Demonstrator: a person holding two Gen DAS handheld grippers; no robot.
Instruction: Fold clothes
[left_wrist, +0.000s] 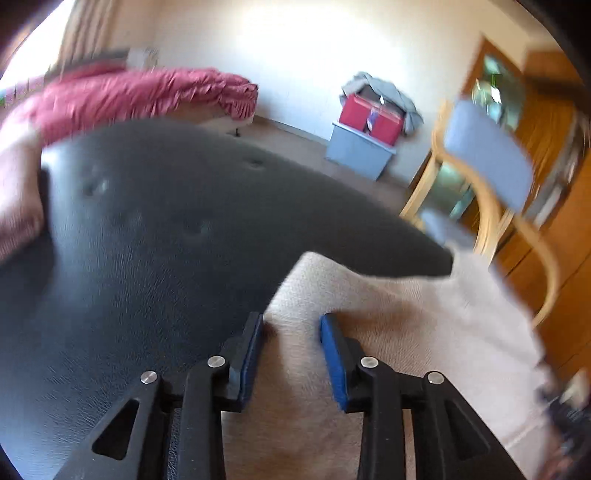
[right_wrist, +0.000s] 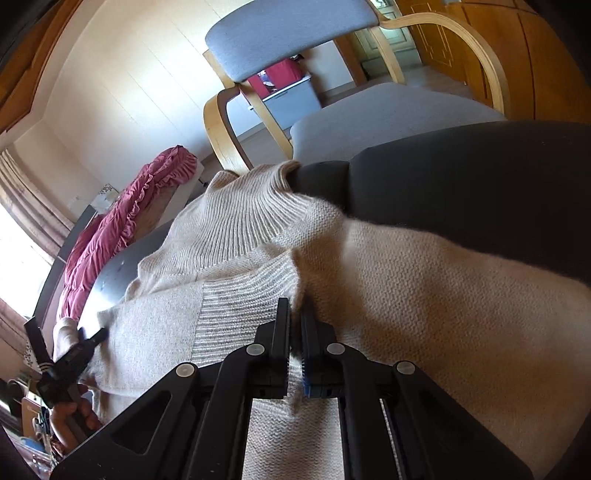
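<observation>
A cream knit sweater (left_wrist: 388, 325) lies spread over a black leather seat (left_wrist: 155, 236). My left gripper (left_wrist: 291, 321) hovers at the sweater's left edge. Its blue pads (left_wrist: 334, 354) stand apart with fabric lying below and between them, not pinched. In the right wrist view the sweater's (right_wrist: 424, 288) ribbed collar (right_wrist: 251, 214) points away from me. My right gripper (right_wrist: 295, 308) is shut on a fold of the sweater beside a ribbed band (right_wrist: 240, 302). The left gripper (right_wrist: 96, 336) shows at the far left of that view, held by a hand (right_wrist: 70, 413).
A bentwood armchair (right_wrist: 291, 33) with blue-grey cushions stands just beyond the seat. A bed with a red ruffled cover (left_wrist: 147, 92) lies along the far wall. A red box on a grey bin (left_wrist: 365, 136) stands by the wall, and wooden doors (left_wrist: 546, 155) are at the right.
</observation>
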